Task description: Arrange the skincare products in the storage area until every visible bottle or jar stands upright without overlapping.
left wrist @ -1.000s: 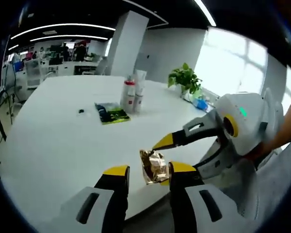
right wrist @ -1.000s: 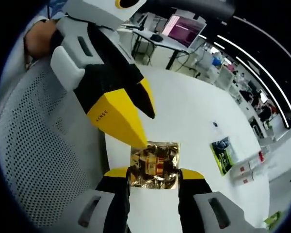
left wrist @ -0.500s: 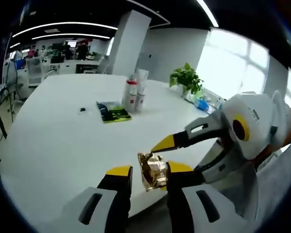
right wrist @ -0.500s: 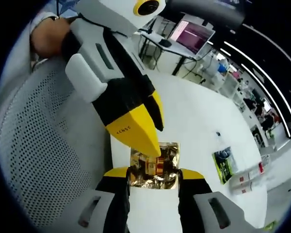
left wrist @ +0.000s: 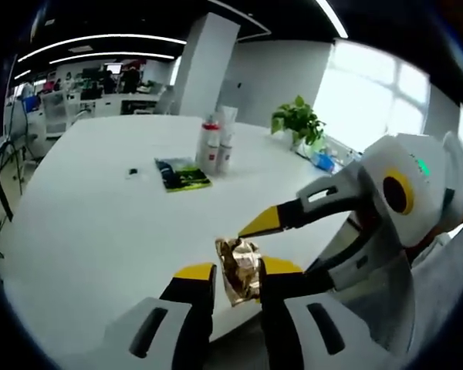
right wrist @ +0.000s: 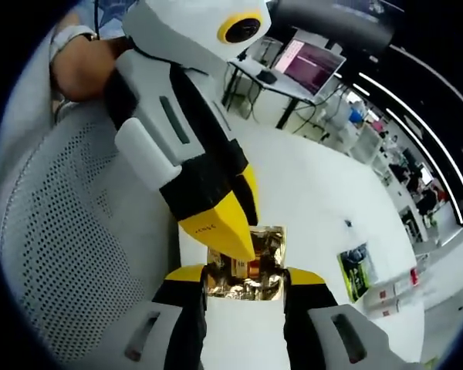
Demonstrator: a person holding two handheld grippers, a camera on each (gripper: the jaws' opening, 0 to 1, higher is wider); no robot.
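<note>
Looking along the left gripper's (left wrist: pixel 233 277) yellow-tipped black jaws in the left gripper view, a crumpled gold foil sachet (left wrist: pixel 238 267) sits between the two tips at the near edge of the white table (left wrist: pixel 92 208). The sachet touches the right-hand tip, while a gap shows beside the other tip; whether these jaws are pinching it I cannot tell. The right gripper (left wrist: pixel 251 230) comes in from the right, its white body large at the side and one yellow tip resting on the top of the sachet. Well apart, further back on the table, two white bottles with red bands and a white tube (left wrist: pixel 216 142) stand upright close together. Just beside them lies a flat green-and-black packet (left wrist: pixel 181 174), and a small dark object (left wrist: pixel 132 171) lies near it. A green potted plant (left wrist: pixel 297 123) stands by the window.

In the right gripper view, the right gripper (right wrist: pixel 245 275) holds the gold foil sachet (right wrist: pixel 247 262) between its yellow tips, both pressed against the sachet's sides. The left gripper (right wrist: pixel 220 223) reaches down from above, its yellow tip overlapping the top of the sachet. A white perforated chair (right wrist: pixel 69 231) lies to the left. Far off on the table (right wrist: pixel 309 193) lie the green-and-black packet (right wrist: pixel 353 266) and the bottles (right wrist: pixel 393 297).
</note>
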